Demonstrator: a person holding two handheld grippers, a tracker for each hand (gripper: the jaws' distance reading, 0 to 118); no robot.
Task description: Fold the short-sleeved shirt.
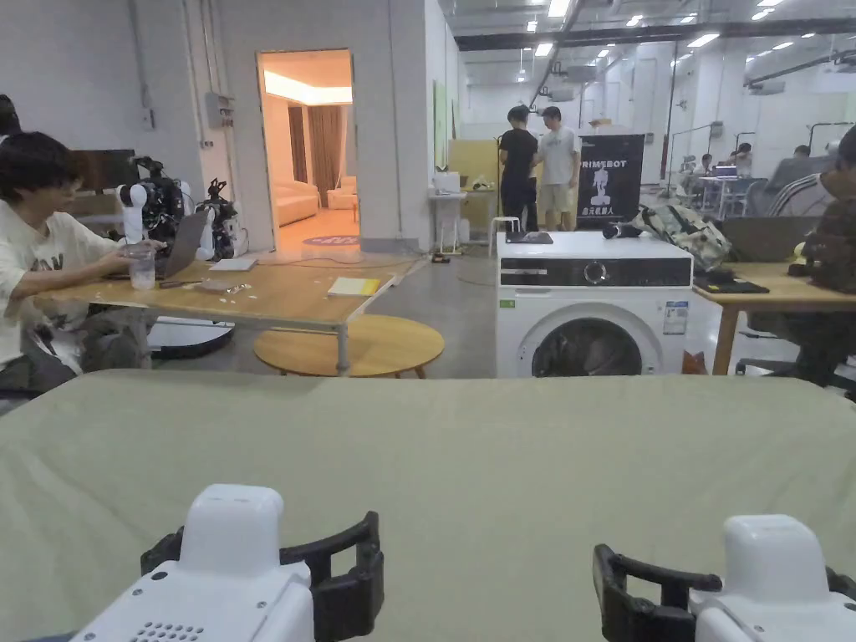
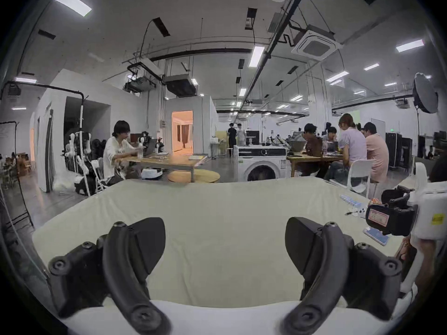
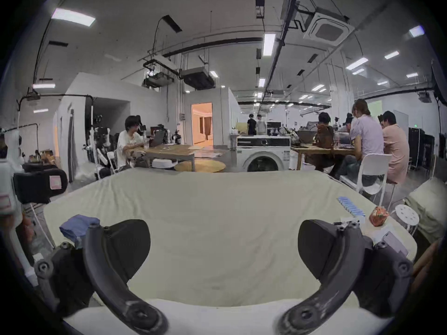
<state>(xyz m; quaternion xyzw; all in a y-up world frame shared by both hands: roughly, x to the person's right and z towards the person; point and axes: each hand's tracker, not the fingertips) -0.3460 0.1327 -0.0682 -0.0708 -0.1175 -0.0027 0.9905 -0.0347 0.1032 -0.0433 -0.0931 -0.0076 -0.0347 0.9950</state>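
Note:
A pale green cloth covers the table (image 1: 468, 468) in front of me. My left gripper (image 1: 263, 539) hovers low over its near edge, jaws wide apart with nothing between them (image 2: 225, 231). My right gripper (image 1: 723, 560) is level with it on the right, equally open and holding nothing (image 3: 223, 234). A crumpled blue piece of fabric (image 3: 77, 226) lies at the table's left edge, behind the right gripper's left jaw. I cannot tell whether it is the shirt. Each gripper view shows the other gripper: the right gripper (image 2: 391, 219), the left gripper (image 3: 38, 185).
Along the table's right edge lie a row of small blue packets (image 3: 350, 207), a red-orange patterned object (image 3: 378, 215) and a flat device (image 3: 391, 241). A white stool (image 3: 407, 215) stands beside it. Beyond are a washing machine (image 1: 593, 305) and people seated at wooden tables (image 1: 276, 297).

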